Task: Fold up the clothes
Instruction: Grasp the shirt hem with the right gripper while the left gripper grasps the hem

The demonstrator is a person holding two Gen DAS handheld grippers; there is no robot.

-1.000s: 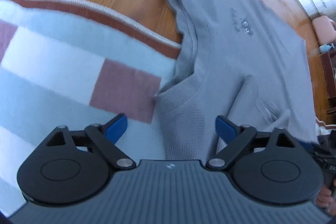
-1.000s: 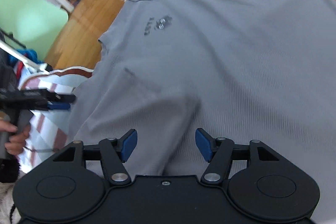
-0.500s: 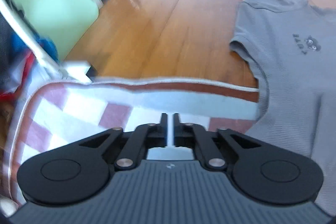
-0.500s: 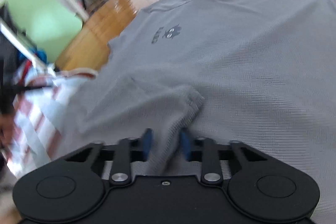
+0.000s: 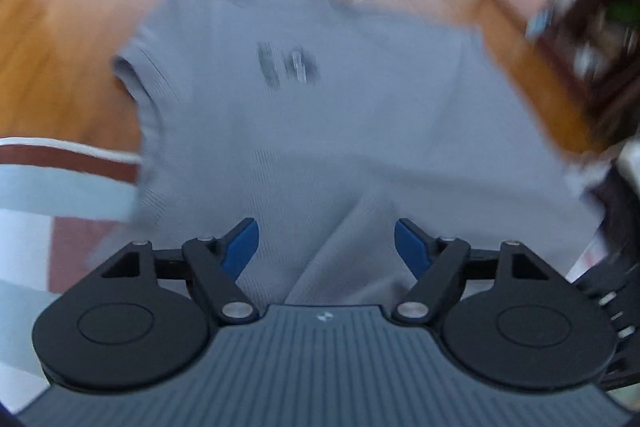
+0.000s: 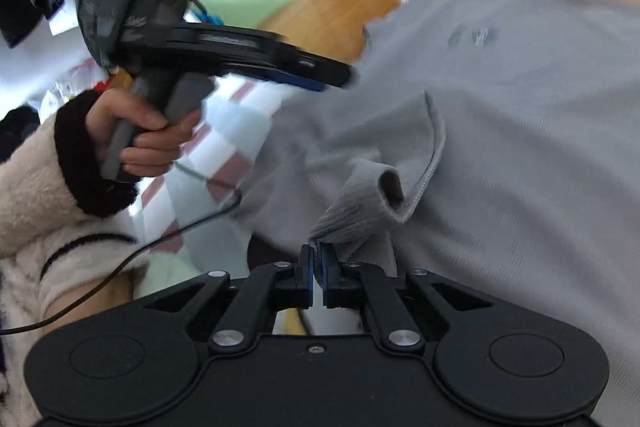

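A grey T-shirt (image 5: 320,131) with a small dark chest print lies spread on the floor, collar far from me; it also shows in the right wrist view (image 6: 520,131). My left gripper (image 5: 326,247) is open and empty, hovering above the shirt's near part, over a raised fold. My right gripper (image 6: 316,269) is shut on the shirt's sleeve (image 6: 360,207) and lifts it off the shirt body. In the right wrist view the left gripper (image 6: 320,77) is held in a hand above the shirt's left side.
A checked blue, white and red-brown blanket (image 5: 48,187) lies under the shirt's left side. Wooden floor (image 5: 60,27) surrounds them. Dark wooden furniture (image 5: 600,39) stands at the far right. The person's fleece-sleeved arm (image 6: 48,195) and a cable (image 6: 120,259) are on the left.
My left gripper has opened and swung from the blanket back over the shirt. My right gripper has closed fully on the sleeve and lifted it.
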